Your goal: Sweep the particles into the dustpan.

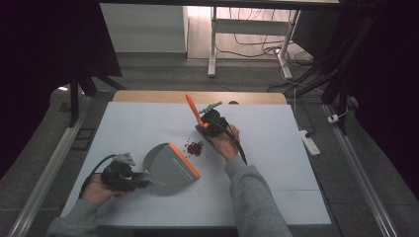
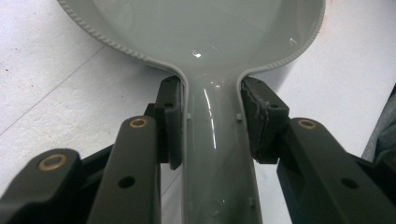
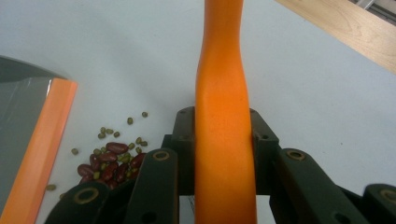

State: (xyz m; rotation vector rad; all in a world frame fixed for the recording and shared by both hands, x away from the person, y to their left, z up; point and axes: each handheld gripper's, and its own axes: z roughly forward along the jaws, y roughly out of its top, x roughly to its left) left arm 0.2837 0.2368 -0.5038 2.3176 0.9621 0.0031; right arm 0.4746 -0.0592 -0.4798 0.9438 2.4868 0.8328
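Note:
A grey dustpan (image 1: 168, 168) with an orange lip (image 1: 185, 160) lies on the white table cover, its lip facing a small pile of red and green beans (image 1: 194, 148). My left gripper (image 1: 142, 178) is shut on the dustpan's handle (image 2: 217, 140), with a pad pressed on each side of it. The pan's bowl (image 2: 205, 28) spreads out beyond the jaws. My right gripper (image 1: 204, 124) is shut on an orange brush handle (image 1: 191, 106) that slants up and away. In the right gripper view the handle (image 3: 224, 93) rises between the jaws. The beans (image 3: 109, 161) and the orange lip (image 3: 42, 154) lie to its left.
The white cover (image 1: 276, 148) ends at a wooden strip (image 1: 197, 96) along the table's far side. A white power strip (image 1: 310, 142) lies on the floor to the right. Desk legs and cables stand behind the table.

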